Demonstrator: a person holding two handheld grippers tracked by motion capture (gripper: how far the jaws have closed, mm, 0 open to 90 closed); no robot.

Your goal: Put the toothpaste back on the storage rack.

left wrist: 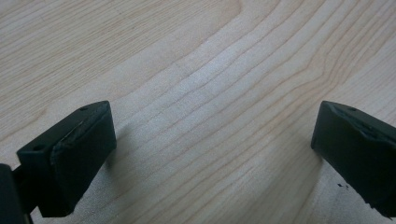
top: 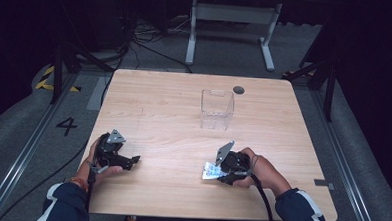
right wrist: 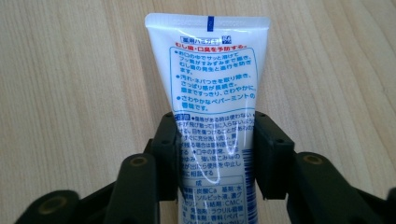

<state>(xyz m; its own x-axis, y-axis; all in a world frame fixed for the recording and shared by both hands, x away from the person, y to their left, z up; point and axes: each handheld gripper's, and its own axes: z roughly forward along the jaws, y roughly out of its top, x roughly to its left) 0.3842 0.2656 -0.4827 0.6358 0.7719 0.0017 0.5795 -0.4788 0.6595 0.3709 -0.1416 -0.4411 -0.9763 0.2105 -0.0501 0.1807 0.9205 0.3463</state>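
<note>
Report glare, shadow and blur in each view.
High view: evenly lit table, dark surroundings, the clear container faint. Left gripper view: sharp wood grain, soft shadow beside the left gripper. Right gripper view: white glare streaks on the tube, near parts of the right gripper slightly soft.

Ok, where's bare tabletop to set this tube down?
The table is mostly bare: the whole left half beyond the left gripper, the middle strip between the two grippers, and the right edge beside the clear container. It is crowded only at the right gripper, shut on the tube.
</note>
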